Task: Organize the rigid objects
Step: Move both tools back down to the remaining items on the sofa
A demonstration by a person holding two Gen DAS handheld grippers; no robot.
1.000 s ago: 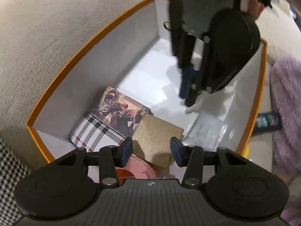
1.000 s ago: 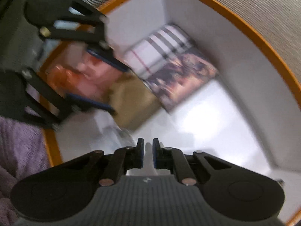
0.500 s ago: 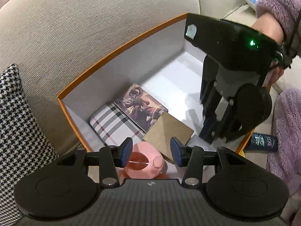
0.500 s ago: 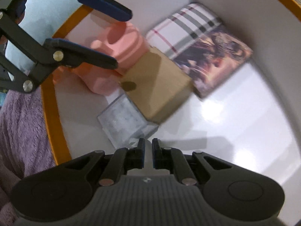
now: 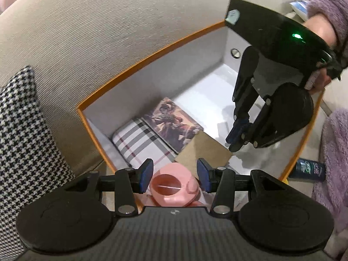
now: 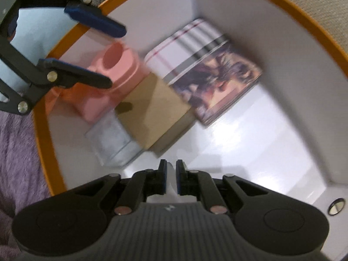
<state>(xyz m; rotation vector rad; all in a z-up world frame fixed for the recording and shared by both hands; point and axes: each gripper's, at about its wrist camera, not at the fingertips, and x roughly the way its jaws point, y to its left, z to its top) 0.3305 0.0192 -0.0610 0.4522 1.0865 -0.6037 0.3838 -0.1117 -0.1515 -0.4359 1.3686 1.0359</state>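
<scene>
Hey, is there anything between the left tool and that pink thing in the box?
Nothing visible. The left tool hangs open above the pink piece in the orange-rimmed box, with only air between. The brown box sits just beyond it.

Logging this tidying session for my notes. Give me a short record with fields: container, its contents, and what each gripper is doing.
container: orange-rimmed box with a white inside, on a beige sofa
contents: plaid case, picture card box, brown box, pink cup, clear case
left gripper: open above the pink cup
right gripper: shut, low inside the box, over its white floor
</scene>
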